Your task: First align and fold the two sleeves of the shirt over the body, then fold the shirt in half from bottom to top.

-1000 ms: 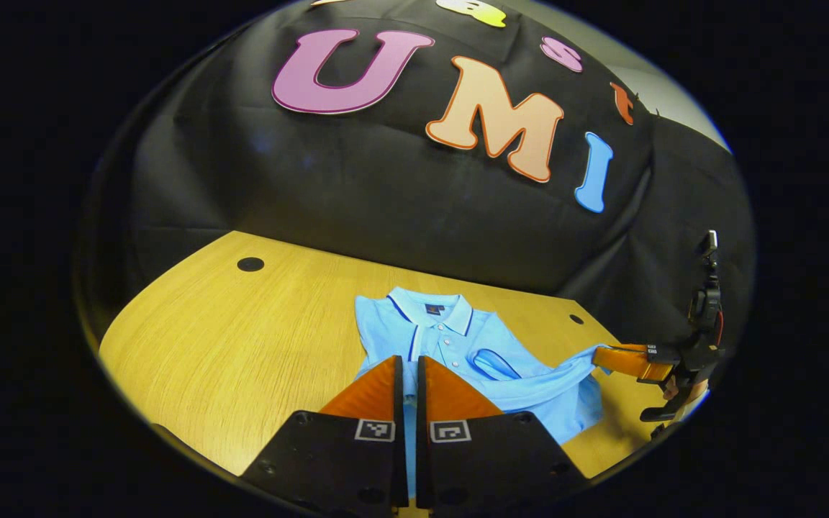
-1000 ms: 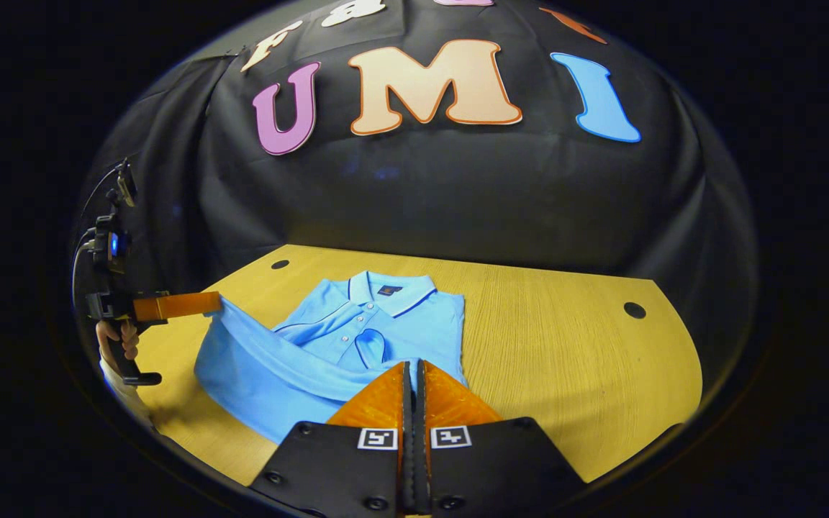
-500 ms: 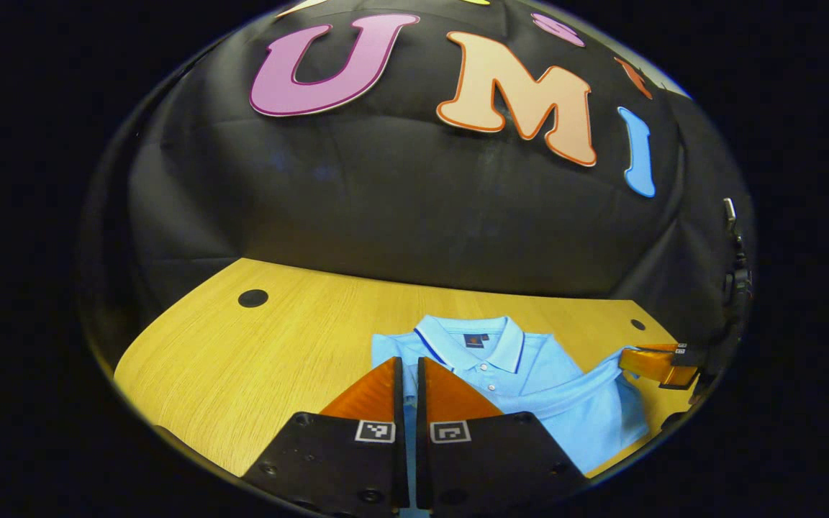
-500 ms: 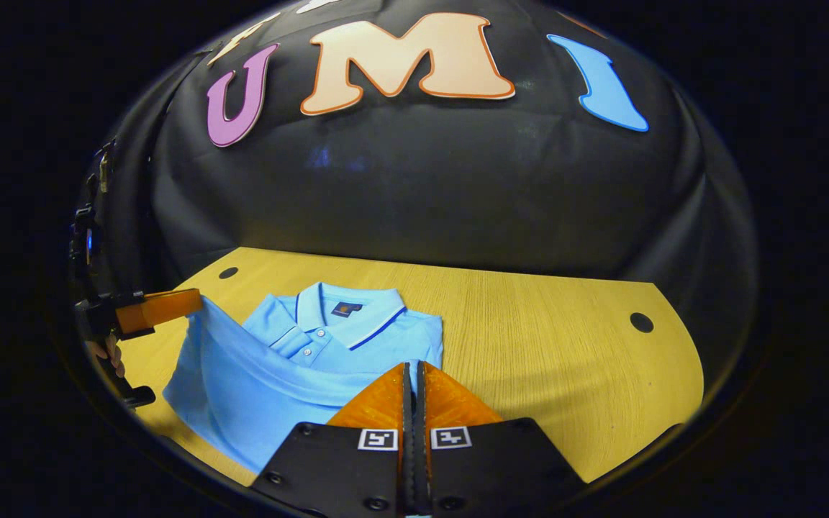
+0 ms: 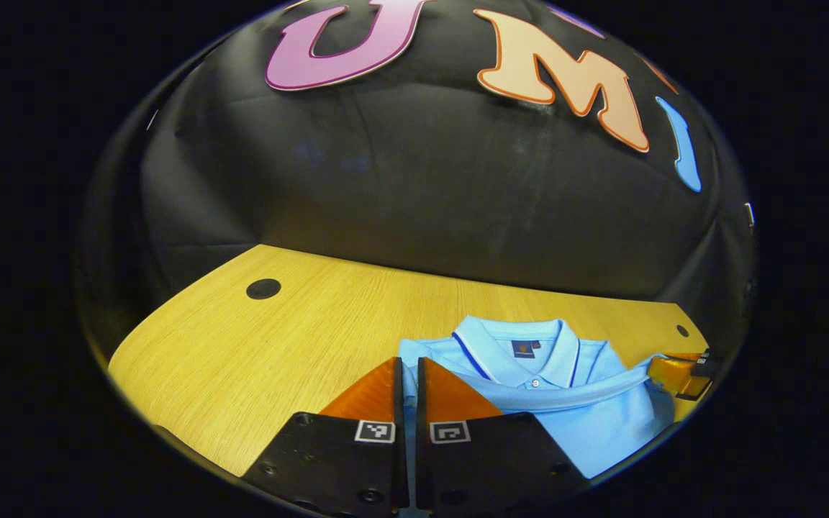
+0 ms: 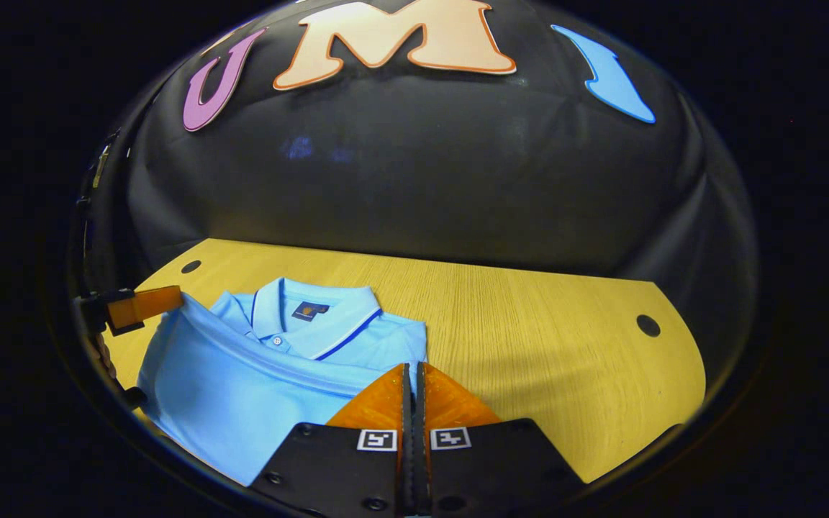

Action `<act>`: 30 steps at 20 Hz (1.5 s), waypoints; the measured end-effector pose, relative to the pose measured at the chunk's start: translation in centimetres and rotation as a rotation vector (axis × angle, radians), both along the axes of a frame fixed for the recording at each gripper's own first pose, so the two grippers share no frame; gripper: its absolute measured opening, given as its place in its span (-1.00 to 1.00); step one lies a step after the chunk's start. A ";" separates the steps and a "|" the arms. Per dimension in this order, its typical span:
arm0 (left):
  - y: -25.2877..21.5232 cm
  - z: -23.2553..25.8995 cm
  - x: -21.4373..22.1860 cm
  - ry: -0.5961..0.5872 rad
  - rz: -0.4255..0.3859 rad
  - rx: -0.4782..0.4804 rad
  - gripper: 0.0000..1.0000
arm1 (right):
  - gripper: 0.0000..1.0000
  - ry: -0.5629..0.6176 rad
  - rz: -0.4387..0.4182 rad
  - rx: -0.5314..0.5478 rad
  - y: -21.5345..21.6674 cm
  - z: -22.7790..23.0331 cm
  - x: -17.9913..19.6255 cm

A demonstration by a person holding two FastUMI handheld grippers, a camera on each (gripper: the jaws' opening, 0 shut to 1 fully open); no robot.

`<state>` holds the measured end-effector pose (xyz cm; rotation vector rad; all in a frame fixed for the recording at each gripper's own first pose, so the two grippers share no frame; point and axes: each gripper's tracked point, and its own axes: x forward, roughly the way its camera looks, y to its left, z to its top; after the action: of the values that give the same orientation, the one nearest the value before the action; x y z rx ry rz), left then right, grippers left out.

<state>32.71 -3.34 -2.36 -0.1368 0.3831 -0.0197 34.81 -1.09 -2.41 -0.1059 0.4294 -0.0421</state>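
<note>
A: How is the shirt [image 5: 565,403] held on the counter [image 5: 256,345]?
B: Its hem is pinched shut in the left gripper [image 5: 409,374] and right gripper [image 6: 412,380]; it should be laid level just below the collar [image 6: 314,316]

Dim booth, table [image 5: 242,345] lit from above w/ soft sheen, heavy fisheye warp, edges prob. slightly blurred.

Light-blue polo shirt [image 6: 242,381] on table, hem raised toward collar
</note>
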 end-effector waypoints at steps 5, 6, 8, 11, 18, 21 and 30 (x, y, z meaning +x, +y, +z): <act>0.7 -0.7 -1.3 0.048 0.024 0.003 -0.48 | -0.67 -0.007 0.033 -0.010 0.3 0.6 -1.0; 0.8 -0.5 -1.7 0.051 0.031 -0.010 -0.39 | -0.65 -0.012 0.041 0.001 0.3 0.8 -1.4; 1.4 0.2 -2.5 0.038 0.054 -0.010 -0.11 | 0.07 -0.024 0.057 0.033 0.7 1.3 -2.4; 2.4 1.9 -4.5 -0.017 0.102 -0.018 0.48 | 0.90 -0.048 0.062 0.048 0.6 1.8 -4.1; 1.8 4.7 -11.8 -0.086 0.035 0.038 0.92 | 0.97 -0.125 0.149 0.152 2.9 4.6 -11.1; 1.3 4.9 -15.4 -0.108 -0.019 0.068 0.92 | 0.93 -0.154 0.187 0.188 3.9 5.4 -14.8; 1.1 2.9 -24.8 -0.093 -0.096 0.129 0.92 | 0.97 -0.288 0.129 0.173 2.1 5.1 -23.3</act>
<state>7.86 -2.28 0.59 0.0100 0.2968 -0.0961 11.49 1.00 2.71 0.0431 0.1371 0.1060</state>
